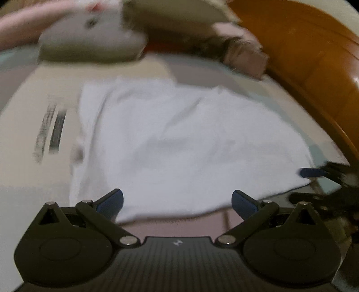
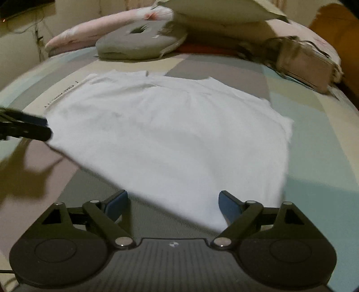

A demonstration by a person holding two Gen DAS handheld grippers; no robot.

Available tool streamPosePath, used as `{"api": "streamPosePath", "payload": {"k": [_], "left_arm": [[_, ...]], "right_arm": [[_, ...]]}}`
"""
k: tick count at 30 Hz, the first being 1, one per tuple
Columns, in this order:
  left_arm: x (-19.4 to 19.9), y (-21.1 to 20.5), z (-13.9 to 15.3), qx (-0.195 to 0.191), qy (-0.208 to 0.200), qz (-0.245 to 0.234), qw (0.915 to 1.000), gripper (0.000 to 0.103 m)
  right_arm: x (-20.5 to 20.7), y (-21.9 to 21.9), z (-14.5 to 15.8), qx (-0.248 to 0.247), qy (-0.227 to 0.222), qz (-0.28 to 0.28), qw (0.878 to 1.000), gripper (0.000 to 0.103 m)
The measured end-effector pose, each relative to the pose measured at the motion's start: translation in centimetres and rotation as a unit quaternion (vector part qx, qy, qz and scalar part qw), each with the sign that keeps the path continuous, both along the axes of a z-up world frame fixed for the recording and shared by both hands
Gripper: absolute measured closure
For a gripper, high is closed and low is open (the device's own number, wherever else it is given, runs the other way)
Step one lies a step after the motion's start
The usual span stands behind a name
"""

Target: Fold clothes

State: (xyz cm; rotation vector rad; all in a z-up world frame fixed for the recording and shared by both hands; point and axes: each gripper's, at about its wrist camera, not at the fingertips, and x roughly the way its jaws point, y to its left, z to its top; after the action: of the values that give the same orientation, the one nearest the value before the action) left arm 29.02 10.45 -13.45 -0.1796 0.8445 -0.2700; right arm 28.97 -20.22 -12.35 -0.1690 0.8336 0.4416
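A white garment (image 1: 179, 139) lies spread flat on the patchwork bedsheet (image 1: 29, 179). In the left wrist view my left gripper (image 1: 178, 201) stands open just over the garment's near hem, its blue pads (image 1: 112, 201) wide apart and off the cloth. In the right wrist view the same garment (image 2: 170, 134) fills the middle. My right gripper (image 2: 174, 202) is open over its near corner, where the cloth reaches the right pad (image 2: 227, 205). Each gripper shows in the other's view: the right one (image 1: 314, 173) at the garment's right edge, the left one (image 2: 38, 128) at its left edge.
At the head of the bed lie a grey ring cushion (image 2: 141, 45), a pink pillow (image 2: 89, 29), a beige pillow (image 2: 219, 13) and a folded pinkish bundle (image 2: 305, 67). An orange wooden board (image 1: 314, 67) borders the bed on the right. The sheet (image 2: 314, 157) lies bare around the garment.
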Motion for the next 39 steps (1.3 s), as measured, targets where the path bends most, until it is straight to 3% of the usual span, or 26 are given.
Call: {"api": "streamPosePath", "payload": {"k": [6, 12, 18, 22, 24, 25, 27, 28, 30, 31, 33, 35, 37, 39], "left_arm": [[-2.4, 0.3, 1.9, 0.009, -0.015, -0.01, 0.9998, 0.001], [2.1, 1.5, 3.5, 0.017, -0.054, 0.013, 0.9983, 0.001], [6.1, 2.0, 0.9, 0.029, -0.004, 0.03, 0.9991, 0.002], [4.2, 1.2, 2.6, 0.094, -0.025, 0.003, 0.9952, 0.002], [2.2, -0.1, 4.2, 0.153, -0.06, -0.038, 0.9857, 0.002], [1.1, -1.1, 4.7, 0.193, -0.075, -0.067, 0.9761, 0.002], [-1.4, -3.6, 4.8, 0.296, -0.11, -0.14, 0.9384, 0.002], [-2.4, -4.8, 4.3, 0.349, -0.127, -0.172, 0.9123, 0.002], [-4.5, -6.9, 2.2, 0.463, -0.153, -0.235, 0.8407, 0.001], [-5.1, -7.5, 1.0, 0.502, -0.16, -0.256, 0.8107, 0.001], [-5.9, -8.2, -1.2, 0.55, -0.17, -0.286, 0.7663, 0.001], [-5.9, -8.4, -2.2, 0.561, -0.182, -0.289, 0.7543, 0.0], [-5.3, -8.6, -2.1, 0.556, -0.189, -0.286, 0.7574, 0.0], [-4.5, -8.9, -2.1, 0.553, -0.195, -0.284, 0.7583, 0.0]], "right_arm": [[-1.4, -0.4, 0.5, 0.021, -0.019, -0.017, 0.999, 0.009], [-0.9, 0.9, 1.1, 0.061, -0.057, -0.005, 0.996, 0.008], [-1.4, 0.0, -0.2, 0.053, -0.037, -0.007, 0.998, 0.008], [-2.1, -2.2, 0.7, 0.041, -0.045, -0.023, 0.998, 0.008], [-2.4, -3.1, 1.4, 0.029, -0.056, -0.026, 0.998, 0.008], [-2.5, -3.1, 1.7, 0.015, -0.064, -0.023, 0.998, 0.008], [-2.5, -2.8, 2.2, -0.026, -0.079, -0.009, 0.996, 0.008], [-2.5, -2.4, 2.3, -0.053, -0.09, 0.003, 0.995, 0.008], [-2.6, -1.2, 2.2, -0.117, -0.111, 0.036, 0.986, 0.008], [-2.6, -0.6, 2.0, -0.145, -0.116, 0.055, 0.981, 0.008], [-2.7, 0.6, 1.3, -0.196, -0.125, 0.094, 0.968, 0.008], [-2.7, 1.8, 0.5, -0.242, -0.135, 0.131, 0.952, 0.008], [-2.9, 3.0, -0.2, -0.28, -0.151, 0.162, 0.934, 0.008], [-2.7, 4.1, -0.4, -0.293, -0.165, 0.179, 0.925, 0.008]]}}
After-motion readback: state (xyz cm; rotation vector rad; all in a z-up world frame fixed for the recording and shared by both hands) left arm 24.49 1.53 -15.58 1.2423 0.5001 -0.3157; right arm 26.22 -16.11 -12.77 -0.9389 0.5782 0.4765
